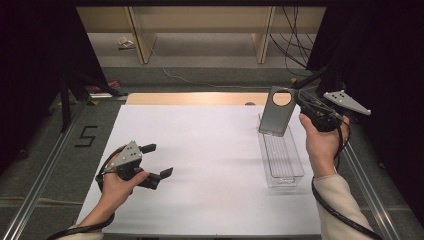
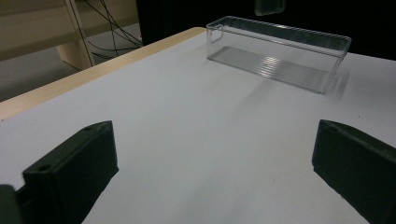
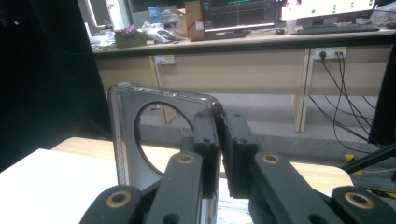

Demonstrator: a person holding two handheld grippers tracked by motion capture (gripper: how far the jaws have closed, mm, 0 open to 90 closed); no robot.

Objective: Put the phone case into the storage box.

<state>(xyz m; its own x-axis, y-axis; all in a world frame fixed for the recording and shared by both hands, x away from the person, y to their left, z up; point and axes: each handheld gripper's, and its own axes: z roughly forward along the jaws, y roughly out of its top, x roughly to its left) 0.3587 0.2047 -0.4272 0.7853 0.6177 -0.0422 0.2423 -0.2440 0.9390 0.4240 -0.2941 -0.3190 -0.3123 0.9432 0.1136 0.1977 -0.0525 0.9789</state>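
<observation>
My right gripper [image 1: 299, 102] pinches one edge of a grey, flat, rounded-corner phone case with a big round cut-out [image 1: 276, 111], holding it upright in the air over the far end of the clear, long plastic bin [image 1: 285, 161], which stands on the white table sheet [image 1: 200, 165]. My left gripper [image 1: 159, 161] hovers low over the sheet, well apart from them, its jaws spread wide around nothing.

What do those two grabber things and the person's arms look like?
Both are black. The left gripper has blocky fingers and a grey three-cornered plate on top; so does the right gripper. A thick black cable trails from each. The sleeves are cream.
</observation>
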